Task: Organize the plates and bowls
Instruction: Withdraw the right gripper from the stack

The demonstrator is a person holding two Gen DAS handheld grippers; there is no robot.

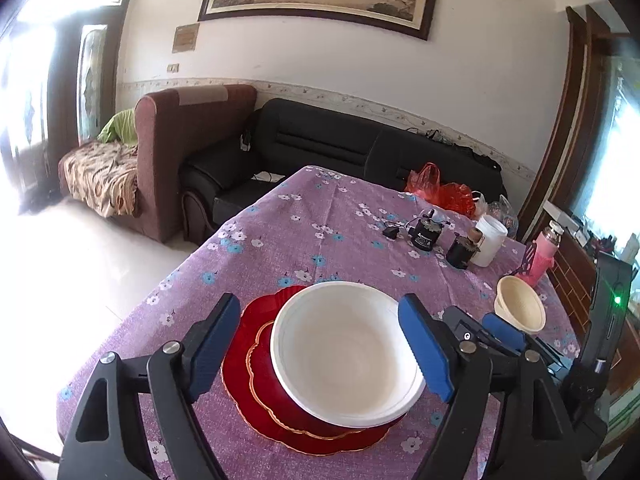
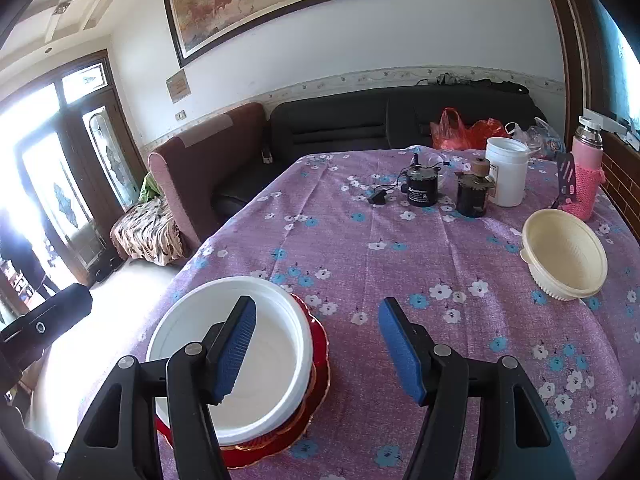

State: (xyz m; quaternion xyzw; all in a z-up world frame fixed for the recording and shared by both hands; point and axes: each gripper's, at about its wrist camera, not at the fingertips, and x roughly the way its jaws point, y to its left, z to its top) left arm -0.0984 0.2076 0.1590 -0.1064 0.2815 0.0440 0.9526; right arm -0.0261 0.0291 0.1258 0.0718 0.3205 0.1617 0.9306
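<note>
You are working at a big table [image 2: 400,264] with a purple flowery cloth on it. Part of the tidy-up looks done.

The biggest dish is the large red plate [image 1: 244,372]. It lies flat on the cloth near your edge of the table. A smaller red plate [image 1: 262,350] with a gold rim sits on top of it. The white bowl [image 1: 344,352] sits on top of both plates, the right way up. So you have one neat pile of three things, and it looks steady, though the bowl sits a little toward the right side of the plates.

One dish is left out, I think. The cream bowl [image 2: 564,254] stands alone on the right side of the table, well apart from the pile and near the pink bottle [image 2: 584,164]. It probably should go inside the white bowl, since it is smaller. That looks like your last job.

Your left tongs [image 1: 320,344] are spread wide. The pile shows between them, but the blue pads do not press on the white bowl. They hold nothing.

Your right tongs [image 2: 318,348] are spread too, and they are empty. They hang above the cloth just to the right of the pile, with one blue pad over the white bowl.

The white jar [image 2: 506,170] and the little black motors [image 2: 424,188] at the far end are not dishes, so you can leave them.
</note>
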